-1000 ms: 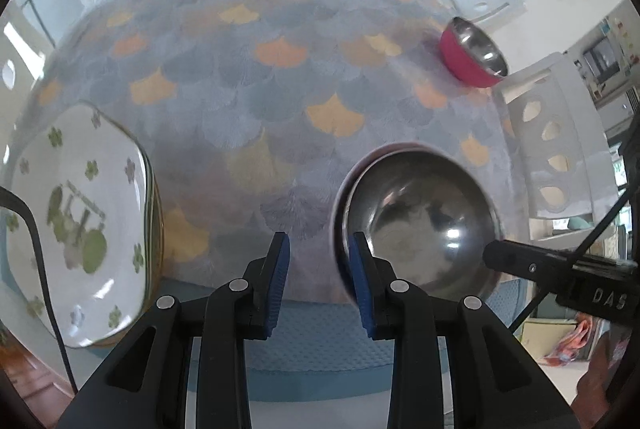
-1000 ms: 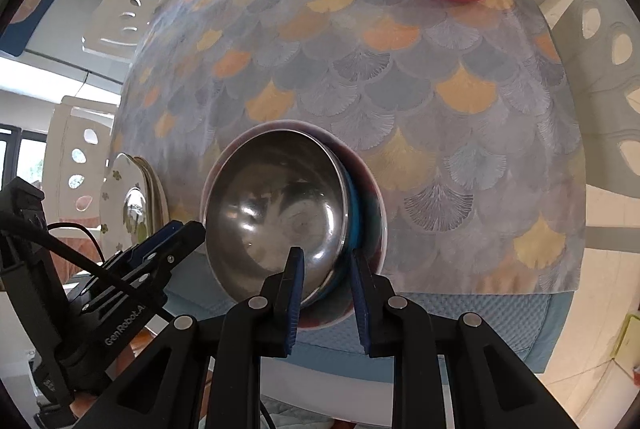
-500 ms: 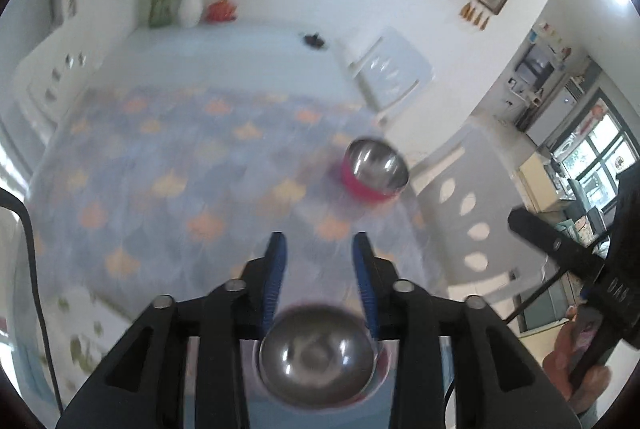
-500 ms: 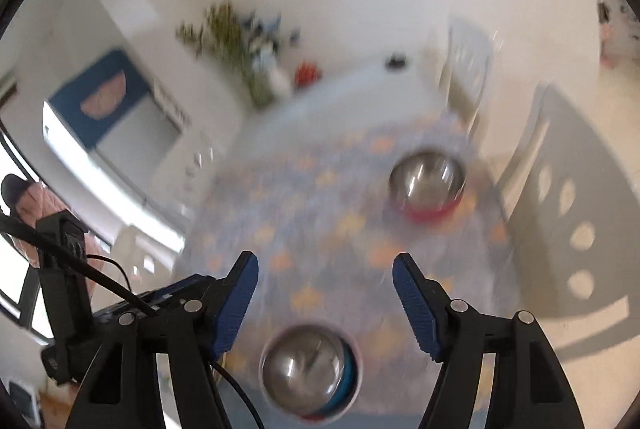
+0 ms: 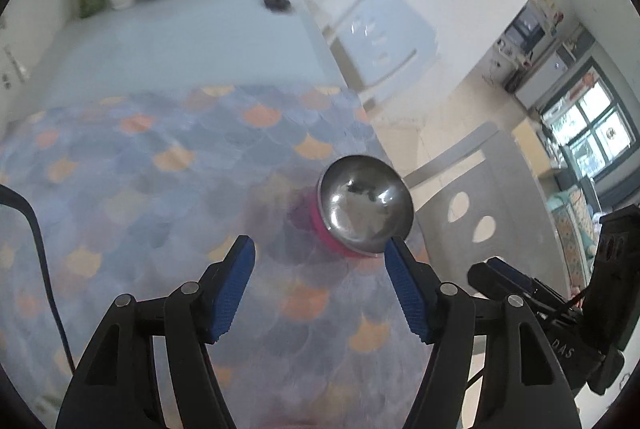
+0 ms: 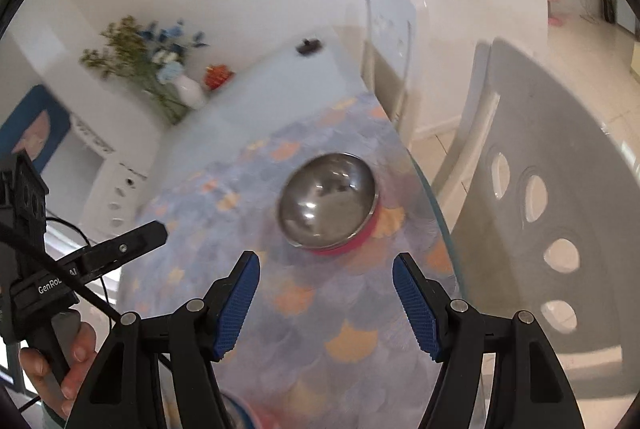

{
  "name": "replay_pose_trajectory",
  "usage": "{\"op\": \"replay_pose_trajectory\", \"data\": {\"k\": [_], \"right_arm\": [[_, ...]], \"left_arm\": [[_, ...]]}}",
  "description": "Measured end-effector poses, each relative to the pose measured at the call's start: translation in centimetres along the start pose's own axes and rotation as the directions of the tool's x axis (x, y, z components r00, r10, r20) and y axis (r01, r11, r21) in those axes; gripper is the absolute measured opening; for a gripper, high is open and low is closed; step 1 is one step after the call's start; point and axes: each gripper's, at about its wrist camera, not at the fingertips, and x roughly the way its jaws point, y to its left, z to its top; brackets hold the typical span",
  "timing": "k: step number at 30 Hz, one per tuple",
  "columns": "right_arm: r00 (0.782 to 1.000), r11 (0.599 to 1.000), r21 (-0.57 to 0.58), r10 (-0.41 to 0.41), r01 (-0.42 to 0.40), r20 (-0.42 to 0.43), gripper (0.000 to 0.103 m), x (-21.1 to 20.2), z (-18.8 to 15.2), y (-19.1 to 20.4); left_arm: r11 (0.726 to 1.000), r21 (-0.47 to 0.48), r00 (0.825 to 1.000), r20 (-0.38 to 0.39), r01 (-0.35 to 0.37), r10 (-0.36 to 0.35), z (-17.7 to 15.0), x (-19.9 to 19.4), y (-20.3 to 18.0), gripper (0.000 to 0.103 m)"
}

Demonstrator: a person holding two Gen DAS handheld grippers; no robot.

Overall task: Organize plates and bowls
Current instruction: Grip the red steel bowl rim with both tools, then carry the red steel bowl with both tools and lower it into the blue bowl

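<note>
Left gripper hangs spread wide, blue pads gripping nothing, above the scale-patterned tablecloth. Right gripper is just as wide apart and empty too, above the same cloth. Ahead of both sits the steel bowl with the pink outside, upright near the cloth's right edge, just beside the white chair. Far back, a vase of flowers stands at the table's far-left corner.

Tablecloth motion-blurred; bowl stack cut off btm edge, right cam.
</note>
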Motion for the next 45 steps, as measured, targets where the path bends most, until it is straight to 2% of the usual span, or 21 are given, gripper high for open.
{"op": "replay_pose_trajectory", "data": {"k": [7,12,17,21,22,24,26,28,31,33,35,37,40,45], "right_arm": [[0.999,0.999,0.049,-0.008,0.011,-0.052,0.068,5.8,2.0,-2.3],[0.996,0.998,0.064,-0.002,0.008,-0.091,0.068,9.2,2.9,-3.3],[0.993,0.998,0.061,-0.002,0.010,-0.122,0.067,11.7,3.1,-3.9],[0.991,0.998,0.065,0.026,-0.017,-0.132,0.060,13.0,2.9,-4.0],[0.991,0.997,0.070,0.041,-0.032,-0.128,0.059,13.1,2.8,-4.1],[0.991,0.997,0.074,0.038,-0.029,-0.129,0.059,13.4,2.7,-4.3],[0.990,0.996,0.084,0.036,-0.024,-0.136,0.059,14.0,2.5,-4.7],[0.989,0.995,0.098,0.042,-0.029,-0.141,0.056,14.4,2.4,-5.0],[0.991,0.998,0.059,0.024,-0.016,-0.135,0.050,14.5,2.5,-4.5],[0.990,1.000,0.011,-0.018,0.020,-0.140,0.040,14.7,2.3,-3.8],[0.989,0.999,-0.016,-0.033,0.031,-0.141,0.033,14.9,2.1,-3.2],[0.989,0.999,-0.005,-0.044,0.044,-0.144,0.033,14.7,1.8,-2.9],[0.990,0.998,0.055,-0.011,0.020,-0.144,0.033,13.8,1.5,-3.1],[0.991,0.997,0.070,-0.023,0.033,-0.132,0.033,11.1,1.6,-1.9]], "left_arm": [[0.995,0.097,0.998,-0.060,-0.028,0.034,2.2,6.9,-1.2,0.065],[0.996,0.076,0.997,-0.058,-0.046,0.051,2.9,9.7,-0.3,0.064],[0.997,0.070,0.993,-0.117,0.012,-0.004,3.2,12.3,0.2,0.058],[0.994,0.048,0.986,-0.141,0.093,-0.085,2.7,13.2,0.3,0.044],[0.993,0.036,0.984,-0.146,0.109,-0.103,2.6,13.4,0.4,0.043],[0.993,0.018,0.980,-0.164,0.118,-0.113,2.4,14.0,0.7,0.043],[0.993,0.025,0.978,-0.180,0.117,-0.110,2.1,14.5,0.7,0.037],[0.993,0.035,0.977,-0.188,0.113,-0.105,1.8,14.9,0.4,0.031],[0.994,0.037,0.979,-0.184,0.100,-0.092,1.5,15.0,0.5,0.023],[0.994,0.018,0.977,-0.182,0.111,-0.106,1.5,14.9,0.8,0.020],[0.993,-0.001,0.976,-0.184,0.119,-0.118,1.4,14.6,1.2,0.019],[0.993,-0.002,0.978,-0.178,0.114,-0.113,1.3,14.1,1.2,0.019],[0.994,0.017,0.981,-0.163,0.111,-0.106,1.3,13.3,0.9,0.019],[0.991,0.030,0.985,-0.122,0.130,-0.125,1.2,9.6,-0.1,0.019]]}}
